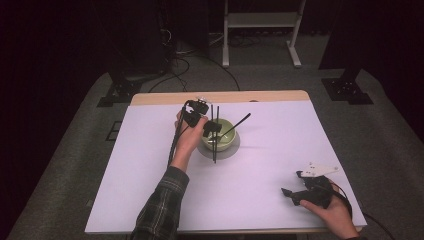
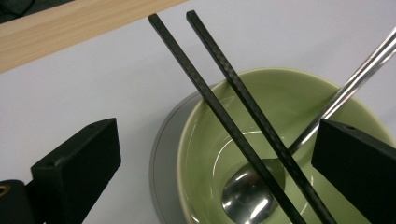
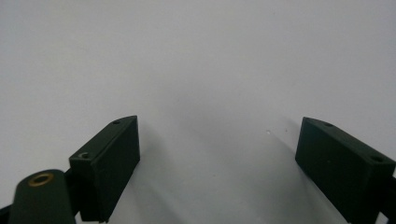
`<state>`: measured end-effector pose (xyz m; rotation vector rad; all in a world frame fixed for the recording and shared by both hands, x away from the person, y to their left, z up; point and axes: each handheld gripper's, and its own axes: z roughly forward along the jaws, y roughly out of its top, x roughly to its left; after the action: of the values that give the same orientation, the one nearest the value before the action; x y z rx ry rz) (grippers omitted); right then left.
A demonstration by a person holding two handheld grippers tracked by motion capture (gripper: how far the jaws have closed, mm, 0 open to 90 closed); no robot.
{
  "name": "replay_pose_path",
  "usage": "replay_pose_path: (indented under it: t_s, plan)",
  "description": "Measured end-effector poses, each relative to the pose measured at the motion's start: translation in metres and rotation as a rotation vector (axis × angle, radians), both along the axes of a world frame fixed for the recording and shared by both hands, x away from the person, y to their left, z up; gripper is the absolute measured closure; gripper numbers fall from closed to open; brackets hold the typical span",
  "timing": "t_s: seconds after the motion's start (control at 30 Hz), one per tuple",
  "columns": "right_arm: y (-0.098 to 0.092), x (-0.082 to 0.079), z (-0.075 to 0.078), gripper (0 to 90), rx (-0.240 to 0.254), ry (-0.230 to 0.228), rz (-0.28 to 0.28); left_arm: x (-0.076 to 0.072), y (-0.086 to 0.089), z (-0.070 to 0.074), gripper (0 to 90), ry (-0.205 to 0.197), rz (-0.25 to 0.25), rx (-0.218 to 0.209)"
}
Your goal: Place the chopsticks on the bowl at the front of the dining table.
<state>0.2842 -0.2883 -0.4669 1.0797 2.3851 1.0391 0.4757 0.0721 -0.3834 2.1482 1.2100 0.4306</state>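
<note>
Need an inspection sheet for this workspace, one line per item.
Surface: white sheet over wooden table.
Job's things: green bowl on grey saucer; two black chopsticks across its rim; spoon inside.
Clutter: nothing seen.
Grippers: left hand-held gripper open, jaws either side of chopsticks; right hand-held gripper open above bare sheet.
Cables: black cable along left hand.
Surroundings: dark room, grey floor, white stand.

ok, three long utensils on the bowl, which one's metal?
The spoon: shiny silver, its head down inside the green bowl, handle leaning out over the rim. The two chopsticks are matt black, lying across the bowl.
</note>
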Motion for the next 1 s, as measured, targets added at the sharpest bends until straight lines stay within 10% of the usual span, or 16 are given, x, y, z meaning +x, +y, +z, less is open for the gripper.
replay_pose_path:
  t_s: [1.0]
  plan:
    - [0.0, 0.0, 0.0, 12.2, 0.0, 0.001, 0.0, 0.006, 0.018, -0.002, 0.2, 0.007, 0.049, -0.009]
